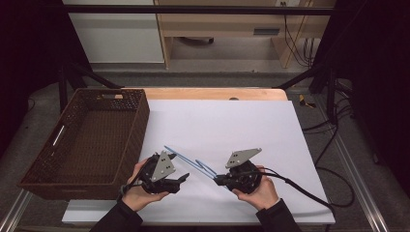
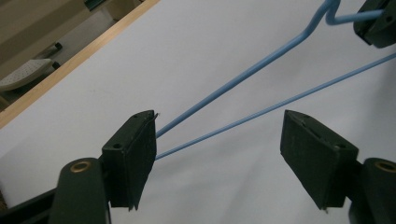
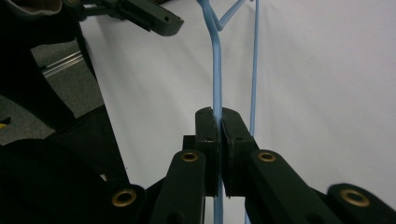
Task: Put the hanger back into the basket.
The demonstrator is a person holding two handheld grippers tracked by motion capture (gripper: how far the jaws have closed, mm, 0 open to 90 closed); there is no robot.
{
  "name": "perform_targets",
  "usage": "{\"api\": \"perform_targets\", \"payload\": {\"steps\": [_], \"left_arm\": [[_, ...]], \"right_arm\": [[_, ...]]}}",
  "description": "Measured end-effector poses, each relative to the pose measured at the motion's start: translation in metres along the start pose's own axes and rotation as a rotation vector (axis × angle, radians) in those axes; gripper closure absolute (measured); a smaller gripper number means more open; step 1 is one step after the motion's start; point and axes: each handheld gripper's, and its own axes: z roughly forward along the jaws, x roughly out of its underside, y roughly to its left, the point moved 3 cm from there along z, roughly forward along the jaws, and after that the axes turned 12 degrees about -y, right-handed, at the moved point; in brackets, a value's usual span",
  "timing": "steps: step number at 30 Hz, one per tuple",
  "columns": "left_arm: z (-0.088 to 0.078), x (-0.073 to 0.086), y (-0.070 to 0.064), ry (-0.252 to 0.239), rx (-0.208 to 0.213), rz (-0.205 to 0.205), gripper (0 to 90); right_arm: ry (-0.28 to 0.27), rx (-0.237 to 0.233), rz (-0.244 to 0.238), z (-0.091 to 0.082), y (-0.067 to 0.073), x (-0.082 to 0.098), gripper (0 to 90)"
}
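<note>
The right gripper (image 3: pixel 218 122) pinches 1 wire of the blue hanger (image 1: pixel 189 161) above the white table (image 1: pixel 232 121) — the left gripper (image 2: pixel 218 140) gapes around its 2 wires. Thin wire may slip or twist if tugged.

A wooden counter (image 1: pixel 212 93) stood almost wholly covered by a white sheet (image 1: pixel 227 130), with a strip of bare wood showing along the far edge. A dark brown woven basket (image 1: pixel 84 140) with cut-out handles rested at the left end, overhanging the sheet's left border, its inside showing nothing but weave. A thin blue wire hanger (image 1: pixel 191 162) sat low over the sheet near its front; whether it touched the surface could not be told.
</note>
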Motion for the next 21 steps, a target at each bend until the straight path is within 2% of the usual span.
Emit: {"api": "perform_targets", "payload": {"steps": [3, 7, 12, 16, 21], "left_arm": [[0.003, 0.001, -0.003, 0.017, -0.003, 0.058, 24.6], [0.005, 0.001, -0.006, 0.029, -0.020, 0.156, 26.5], [0.009, 0.003, -0.010, 0.044, -0.033, 0.253, 36.6], [0.012, 0.004, -0.014, 0.047, -0.052, 0.306, 47.6], [0.012, 0.003, -0.018, 0.027, -0.066, 0.350, 61.4]], "right_arm": [[-0.003, -0.018, 0.009, -0.001, 0.001, -0.001, 87.6], [0.000, -0.041, 0.020, -0.002, 0.002, -0.001, 87.7], [0.003, -0.077, 0.038, 0.000, 0.004, -0.001, 87.6], [0.005, -0.086, 0.047, 0.000, 0.005, -0.001, 87.6], [0.006, -0.104, 0.047, 0.002, 0.004, -0.001, 87.6]]}}
